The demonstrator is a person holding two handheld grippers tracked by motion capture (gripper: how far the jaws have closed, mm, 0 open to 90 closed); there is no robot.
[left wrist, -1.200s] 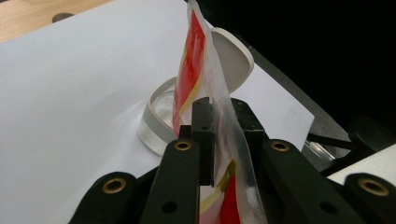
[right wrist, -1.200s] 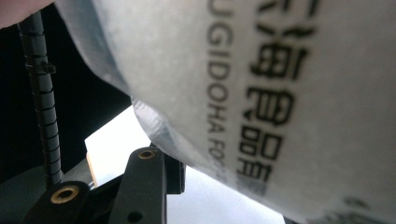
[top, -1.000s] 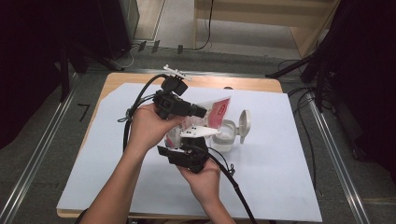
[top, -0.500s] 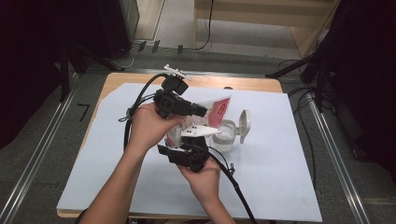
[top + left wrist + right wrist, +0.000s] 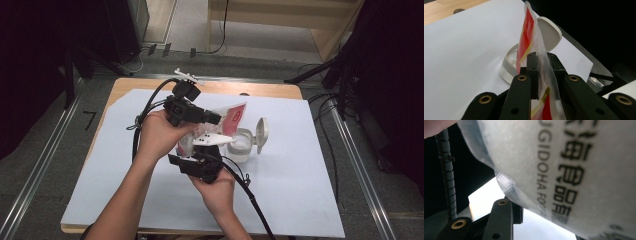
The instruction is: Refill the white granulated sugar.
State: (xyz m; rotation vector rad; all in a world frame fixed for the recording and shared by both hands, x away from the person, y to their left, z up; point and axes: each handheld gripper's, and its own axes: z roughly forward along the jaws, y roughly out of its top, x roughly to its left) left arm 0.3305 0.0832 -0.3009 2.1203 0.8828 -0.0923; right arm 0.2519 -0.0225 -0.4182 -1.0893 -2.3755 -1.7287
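Nothing has moved since the earlier picture: both hands, both tools and the bag sit where they were.

From the high view, the left tool [image 5: 216, 120] is held above the middle of the worktop and points to the right. It pinches the red and clear bag [image 5: 231, 119]. The right tool [image 5: 197, 159] is just below it, close to the person, under a white plate. The bag hangs between the two tools, over the white sheet [image 5: 300, 190].

The left tool's own view shows more. Its two black jaws are close together and squeeze the thin bag [image 5: 534, 50] flat, edge on. Behind the bag is a small clear tub [image 5: 510, 63] with its round white lid [image 5: 550, 33] flipped open and standing up.

The right tool's view is very close to the bag [image 5: 574, 170]. You can see black letters on its cloudy side. One black jaw rises under the bag's lower edge; I cannot tell whether this tool is squeezing the bag.

The tub [image 5: 242, 145] sits right of the hands, well away from the sheet's edges. There is lots of open room on the sheet to the left, right and front.

The worktop [image 5: 150, 85] is pale wood. Around it are a grey floor, metal rails, black cables and dark curtains.
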